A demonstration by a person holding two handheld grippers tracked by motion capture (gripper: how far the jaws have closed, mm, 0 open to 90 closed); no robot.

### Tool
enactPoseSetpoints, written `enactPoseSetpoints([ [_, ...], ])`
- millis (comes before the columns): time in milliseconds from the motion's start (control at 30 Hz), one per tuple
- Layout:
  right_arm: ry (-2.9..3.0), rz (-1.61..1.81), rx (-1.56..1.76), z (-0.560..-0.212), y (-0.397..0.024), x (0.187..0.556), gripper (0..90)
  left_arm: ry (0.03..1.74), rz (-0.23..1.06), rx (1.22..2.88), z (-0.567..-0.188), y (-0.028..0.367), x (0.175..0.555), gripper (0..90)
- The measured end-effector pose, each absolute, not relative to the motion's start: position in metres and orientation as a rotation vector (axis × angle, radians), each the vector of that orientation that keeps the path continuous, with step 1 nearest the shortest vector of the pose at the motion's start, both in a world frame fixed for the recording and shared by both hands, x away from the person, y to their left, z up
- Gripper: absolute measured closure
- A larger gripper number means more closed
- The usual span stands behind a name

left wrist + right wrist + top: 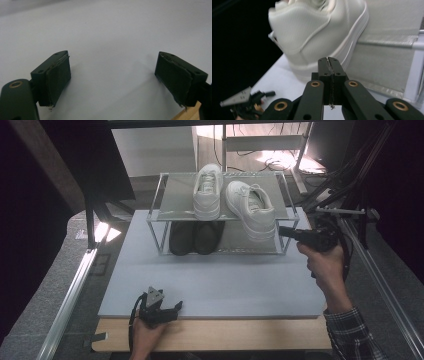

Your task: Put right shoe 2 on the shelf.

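We start nearest: our left gripper (170,309) rests low at the near edge of the grey mat (215,285), held in our left hand (145,332), its grey three-cornered plate on top. In the left gripper view its fingers (58,77) stand spread wide apart, with bare mat between the pads and nothing held; a strip of the wooden table edge (187,115) shows just beyond the right-hand pad. Our right gripper (285,231) is held in our right hand (325,262), out of a plaid sleeve (352,332), and points level toward the right end of the shoe rack (156,215). In the right gripper view its fingers (323,67) are pressed flat together, pad against pad, with nothing pinched between them. Just beyond those closed tips sits the heel of a white sneaker (317,32); the tips lie close under its sole edge, but we cannot tell whether they touch it. In the high view this right white sneaker (250,209) lies skewed on the top shelf, its heel hanging over the front rail just ahead of the fingertips, toe pointing away. Farther left of the fingers, on the same shelf, the second white sneaker (208,190) sits straight. Below it, on the lower shelf, a pair of black shoes (195,237) stands side by side, well to the left of the right fingertips. Also in the right gripper view, far off to the lower left, the left gripper (247,102) shows on the mat.
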State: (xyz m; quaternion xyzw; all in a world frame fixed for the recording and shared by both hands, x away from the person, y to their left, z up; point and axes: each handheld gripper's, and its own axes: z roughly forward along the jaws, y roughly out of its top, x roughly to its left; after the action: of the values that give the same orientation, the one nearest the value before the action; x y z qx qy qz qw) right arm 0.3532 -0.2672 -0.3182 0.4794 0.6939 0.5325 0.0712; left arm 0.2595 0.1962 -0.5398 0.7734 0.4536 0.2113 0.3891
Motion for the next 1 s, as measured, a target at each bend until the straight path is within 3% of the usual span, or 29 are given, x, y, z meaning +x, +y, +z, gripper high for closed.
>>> enactPoseSetpoints([
  [533,2.098,1.636,1.400,-0.335,-0.252,0.355,89.5,1.153,0.538,1.966,-0.540,0.196,0.259,13.0],
  [1000,2.080,1.612,1.413,-0.340,-0.222,0.380,89.5,1.153,0.538,1.966,-0.540,0.196,0.259,13.0],
])
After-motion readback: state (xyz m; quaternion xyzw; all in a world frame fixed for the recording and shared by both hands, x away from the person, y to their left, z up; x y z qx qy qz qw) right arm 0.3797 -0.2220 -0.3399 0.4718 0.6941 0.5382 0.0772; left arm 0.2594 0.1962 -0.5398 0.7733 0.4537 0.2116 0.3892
